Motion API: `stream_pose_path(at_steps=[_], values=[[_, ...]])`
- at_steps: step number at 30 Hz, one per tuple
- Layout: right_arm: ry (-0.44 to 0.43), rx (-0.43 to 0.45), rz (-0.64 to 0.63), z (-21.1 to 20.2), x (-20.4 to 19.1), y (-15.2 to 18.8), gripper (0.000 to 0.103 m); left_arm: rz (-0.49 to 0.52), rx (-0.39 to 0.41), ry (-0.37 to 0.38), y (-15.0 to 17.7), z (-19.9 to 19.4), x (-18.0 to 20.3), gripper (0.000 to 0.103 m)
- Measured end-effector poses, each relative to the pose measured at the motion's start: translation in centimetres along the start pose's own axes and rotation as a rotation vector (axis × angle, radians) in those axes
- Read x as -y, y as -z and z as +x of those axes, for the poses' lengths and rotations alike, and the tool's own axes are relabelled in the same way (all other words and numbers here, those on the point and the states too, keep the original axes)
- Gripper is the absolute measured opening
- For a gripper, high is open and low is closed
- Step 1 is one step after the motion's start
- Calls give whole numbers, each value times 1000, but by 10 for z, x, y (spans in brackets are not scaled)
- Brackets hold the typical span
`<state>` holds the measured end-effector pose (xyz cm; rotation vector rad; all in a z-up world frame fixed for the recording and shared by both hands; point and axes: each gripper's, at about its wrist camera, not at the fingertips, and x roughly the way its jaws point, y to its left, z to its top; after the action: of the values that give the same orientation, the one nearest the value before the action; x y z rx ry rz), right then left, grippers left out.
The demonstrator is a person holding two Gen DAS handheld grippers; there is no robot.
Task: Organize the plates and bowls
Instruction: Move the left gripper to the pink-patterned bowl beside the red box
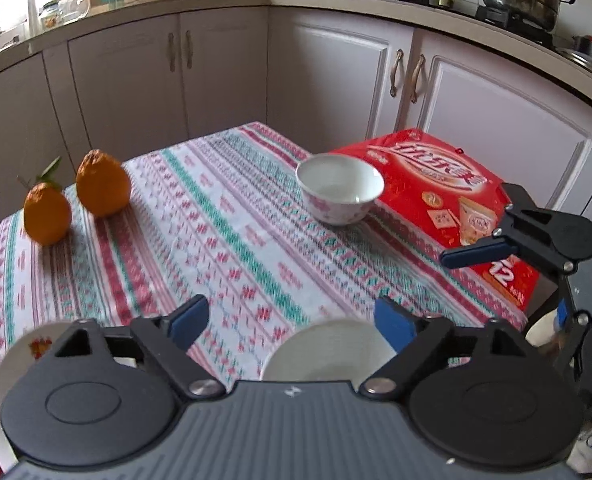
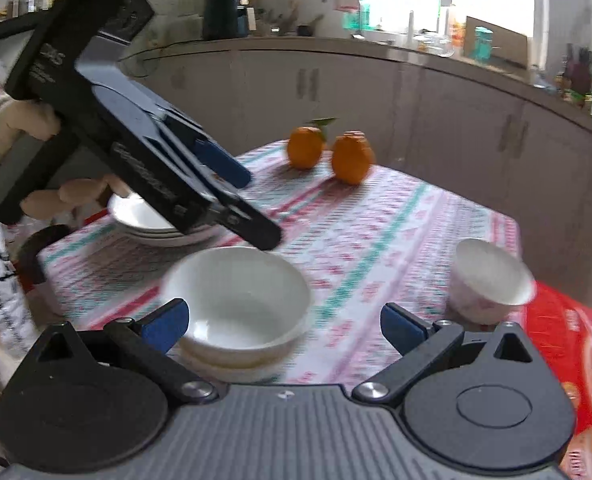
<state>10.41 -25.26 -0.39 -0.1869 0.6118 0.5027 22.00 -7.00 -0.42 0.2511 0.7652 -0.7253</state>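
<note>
Both my tools hung spread and empty — left tool, right tool. Stacked white bowls sat right under my right tool, plates stacked beyond-left; flowered bowl ahead — still unstacked, I judged.

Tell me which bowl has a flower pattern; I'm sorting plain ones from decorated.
The small bowl beside the red box has pink flowers on its outside. The stacked bowls in front of the right tongs are plain white.
</note>
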Motion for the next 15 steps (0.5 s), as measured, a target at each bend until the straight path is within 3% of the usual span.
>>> stream_pose_path(at_steps=[9, 15], values=[[140, -29, 45, 10, 77, 10, 103, 97, -26, 4, -48, 50, 18, 94], [159, -52, 63, 33, 118, 14, 103, 121, -55, 40, -77, 94, 24, 94]])
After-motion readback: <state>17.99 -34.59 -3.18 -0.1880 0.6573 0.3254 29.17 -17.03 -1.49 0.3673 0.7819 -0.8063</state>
